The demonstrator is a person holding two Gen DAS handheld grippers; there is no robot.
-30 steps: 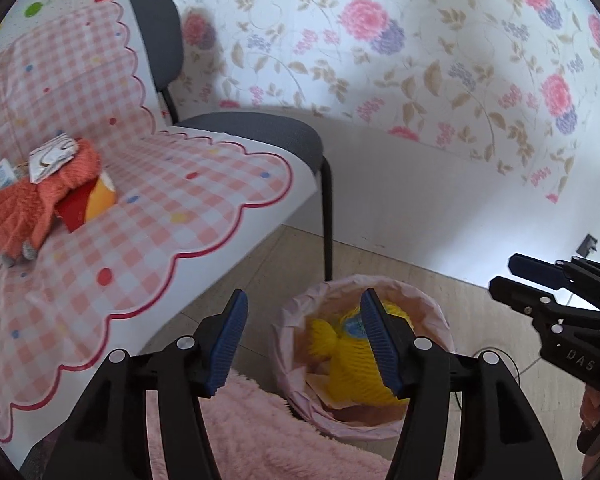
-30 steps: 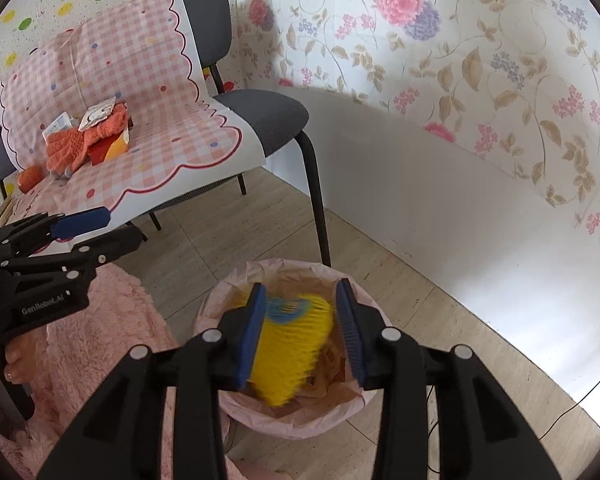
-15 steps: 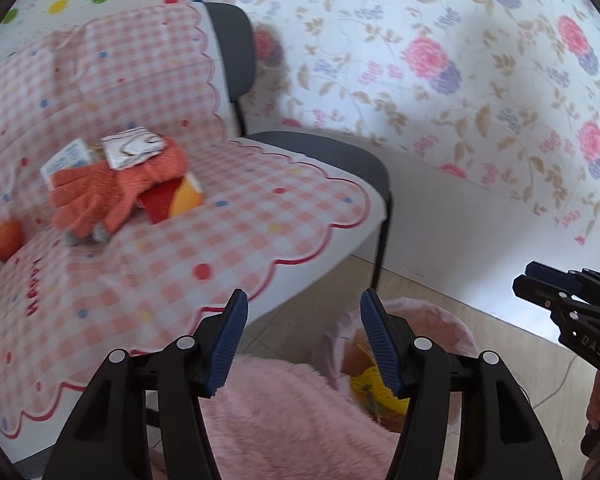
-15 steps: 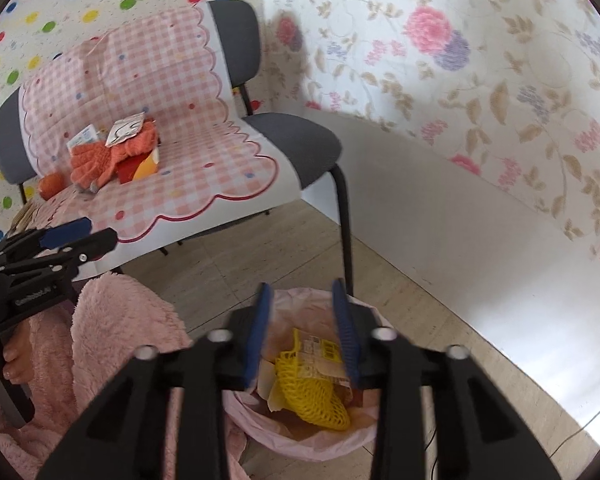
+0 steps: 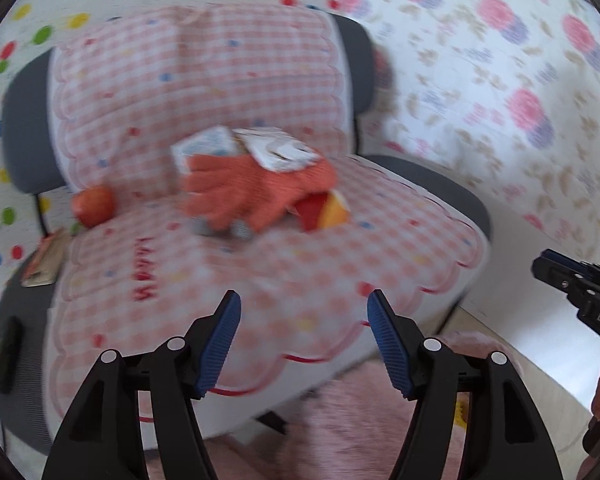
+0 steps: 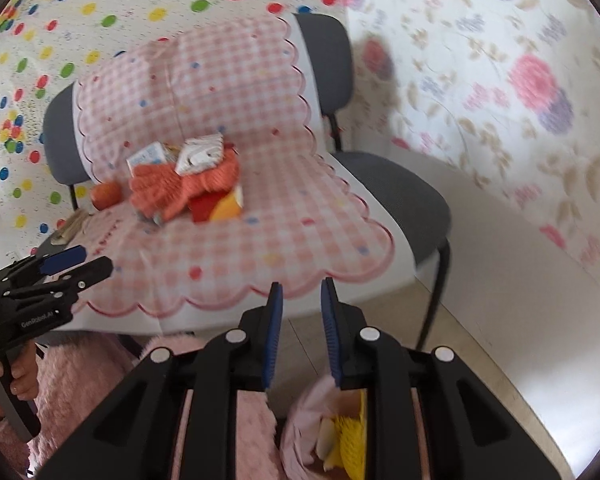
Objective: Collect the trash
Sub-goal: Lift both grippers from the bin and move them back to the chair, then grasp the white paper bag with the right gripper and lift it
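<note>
Trash lies on a chair's pink checked cloth (image 5: 308,268): a white wrapper (image 5: 280,148) and a white packet (image 5: 200,148) on an orange glove (image 5: 256,188), and a red-yellow wrapper (image 5: 324,210). My left gripper (image 5: 303,296) hovers before the seat's front, jaws opening, nothing between them. My right gripper (image 6: 301,285) has a narrow gap between its pads and holds nothing. Below it stands a pink-lined bin (image 6: 304,432) with yellow mesh (image 6: 352,448) inside. The glove (image 6: 168,188) and white wrapper (image 6: 200,154) also show in the right wrist view.
An orange fruit (image 5: 94,204) and a brown packet (image 5: 46,256) sit at the seat's left. Fluffy pink fabric (image 5: 340,432) fills the foreground below the grippers. A floral wall (image 6: 500,100) and a white baseboard stand to the right.
The yellow mesh dropped from my right gripper into the bin, and its jaws narrowed. Both grippers swung up and left from the bin toward the chair seat. The left jaws stand wider.
</note>
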